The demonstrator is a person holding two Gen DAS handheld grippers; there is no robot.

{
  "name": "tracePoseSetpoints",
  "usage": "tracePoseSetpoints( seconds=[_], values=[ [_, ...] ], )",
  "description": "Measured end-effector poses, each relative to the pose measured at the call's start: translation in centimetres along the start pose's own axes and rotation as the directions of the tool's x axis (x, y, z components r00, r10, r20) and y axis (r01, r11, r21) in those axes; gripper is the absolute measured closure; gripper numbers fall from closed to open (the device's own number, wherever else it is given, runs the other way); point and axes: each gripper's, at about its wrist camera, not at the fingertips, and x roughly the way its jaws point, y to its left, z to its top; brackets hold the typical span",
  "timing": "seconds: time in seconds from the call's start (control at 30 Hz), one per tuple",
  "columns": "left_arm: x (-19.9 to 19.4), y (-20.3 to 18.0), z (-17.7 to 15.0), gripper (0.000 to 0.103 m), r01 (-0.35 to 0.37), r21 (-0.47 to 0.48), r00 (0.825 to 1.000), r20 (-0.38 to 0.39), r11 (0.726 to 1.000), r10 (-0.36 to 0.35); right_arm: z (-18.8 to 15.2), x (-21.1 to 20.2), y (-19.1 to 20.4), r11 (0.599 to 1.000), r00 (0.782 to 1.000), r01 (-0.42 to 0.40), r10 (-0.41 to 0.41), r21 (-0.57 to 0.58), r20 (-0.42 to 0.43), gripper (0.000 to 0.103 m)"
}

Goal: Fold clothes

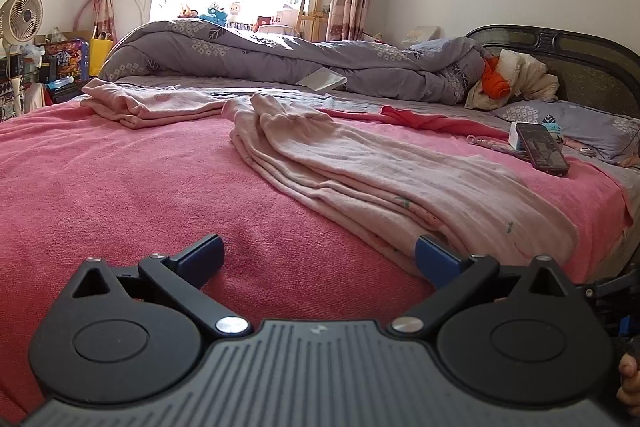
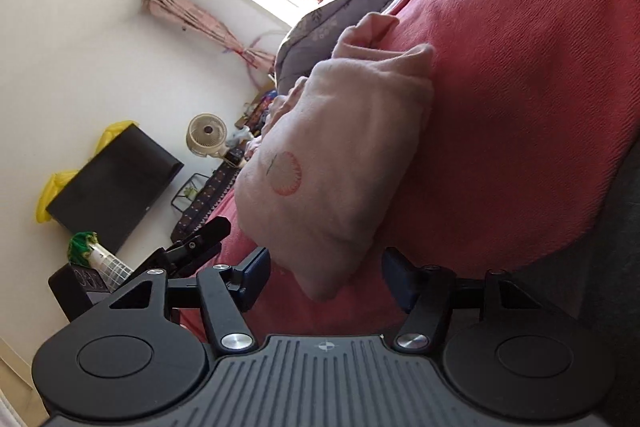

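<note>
A pale pink garment (image 1: 360,179) lies folded lengthwise on the red blanket (image 1: 120,187), running from the bed's middle to its near edge. My left gripper (image 1: 320,259) is open just above the blanket, its right finger (image 1: 436,259) beside the garment's near end. A second pale pink garment (image 1: 148,103) lies crumpled further back on the left. In the right wrist view, which is rolled sideways, my right gripper (image 2: 326,275) is open around the near corner of the pink garment (image 2: 340,155), which has a red circle print.
A rolled grey duvet (image 1: 300,55) lies across the far side of the bed. A phone (image 1: 544,147) and a small box lie on the right by the grey pillow (image 1: 580,123). A fan (image 1: 22,17) and clutter stand left of the bed. The headboard (image 1: 580,63) is at right.
</note>
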Motion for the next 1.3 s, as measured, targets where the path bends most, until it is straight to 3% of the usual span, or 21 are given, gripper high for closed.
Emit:
tracePoseSetpoints(
  seconds=[0.1,0.2,0.3,0.4,0.47,0.53,0.6,0.63,0.73,0.83,0.93,1.03,1.07,1.13,1.23,1.27,1.3],
  values=[
    [-0.2,0.4,0.1,0.001,-0.013,-0.013,1.000,0.003,1.000,0.013,0.7,1.9,0.0,1.000,1.000,-0.017,0.017,0.024,-0.006,0.040],
    [-0.4,0.7,0.1,0.001,-0.022,-0.026,1.000,0.009,0.999,0.022,0.9,2.8,-1.0,0.994,0.999,-0.028,0.030,0.109,-0.015,0.049],
    [-0.5,1.1,0.2,0.001,-0.027,-0.037,1.000,0.014,0.999,0.027,0.6,2.9,-2.5,0.981,0.998,-0.051,0.058,0.186,-0.032,0.052],
    [-0.5,1.2,0.2,0.001,-0.026,-0.045,1.000,0.012,0.999,0.026,-0.2,3.0,-3.8,0.969,0.996,-0.065,0.076,0.239,-0.036,0.048],
    [-0.4,1.2,0.1,0.001,-0.023,-0.047,1.000,0.009,0.999,0.024,-0.3,3.4,-4.3,0.955,0.993,-0.111,0.119,0.275,-0.011,0.039],
    [-0.4,1.0,0.1,0.001,-0.020,-0.045,1.000,0.008,0.999,0.021,0.1,4.2,-4.3,0.940,0.987,-0.156,0.161,0.303,0.007,0.039],
    [-0.4,0.7,0.3,0.001,-0.019,-0.039,1.000,0.012,0.999,0.020,0.4,5.1,-4.1,0.936,0.986,-0.157,0.168,0.314,-0.006,0.053],
    [-0.6,0.5,0.4,0.001,-0.021,-0.033,1.000,0.016,0.999,0.022,0.6,5.2,-3.7,0.937,0.987,-0.146,0.160,0.318,-0.018,0.070],
    [-1.9,-0.3,2.1,0.001,-0.018,0.022,0.995,0.097,1.000,0.016,1.0,3.7,-1.5,0.948,0.986,-0.137,0.159,0.287,-0.054,0.078],
    [-2.0,-1.8,4.7,0.001,0.014,0.113,0.984,0.177,0.993,-0.034,1.2,2.0,0.1,0.979,0.988,-0.096,0.115,0.181,-0.099,0.082],
    [0.3,-4.6,6.6,0.001,-0.011,0.276,0.973,0.225,0.961,-0.054,0.9,1.9,-0.4,0.973,0.989,-0.080,0.105,0.216,-0.107,0.084],
    [3.8,-6.4,6.2,0.001,-0.059,0.404,0.979,0.204,0.913,-0.027,1.0,1.7,1.0,0.974,0.984,-0.131,0.151,0.185,-0.097,0.085],
    [5.6,-6.9,5.3,0.001,-0.079,0.457,0.985,0.174,0.886,-0.002,1.1,1.6,1.5,0.975,0.981,-0.147,0.165,0.165,-0.098,0.085],
    [9.3,-7.0,3.2,0.000,-0.049,0.514,0.998,0.001,0.856,0.057,1.1,1.6,1.8,0.983,0.983,-0.133,0.148,0.129,-0.113,0.086],
    [10.1,-3.7,3.2,0.000,0.061,0.279,0.997,-0.057,0.958,-0.046,0.4,2.4,0.3,0.983,0.982,-0.077,0.104,0.168,-0.160,0.087],
    [10.3,-2.6,3.5,0.000,0.094,0.196,0.994,-0.080,0.976,-0.080,0.1,2.6,-0.2,0.982,0.979,-0.065,0.097,0.179,-0.178,0.088],
    [10.0,-2.5,3.7,0.000,0.091,0.199,0.994,-0.085,0.976,-0.075,-0.3,2.8,-0.4,0.985,0.976,-0.045,0.079,0.169,-0.202,0.089]
  ],
)
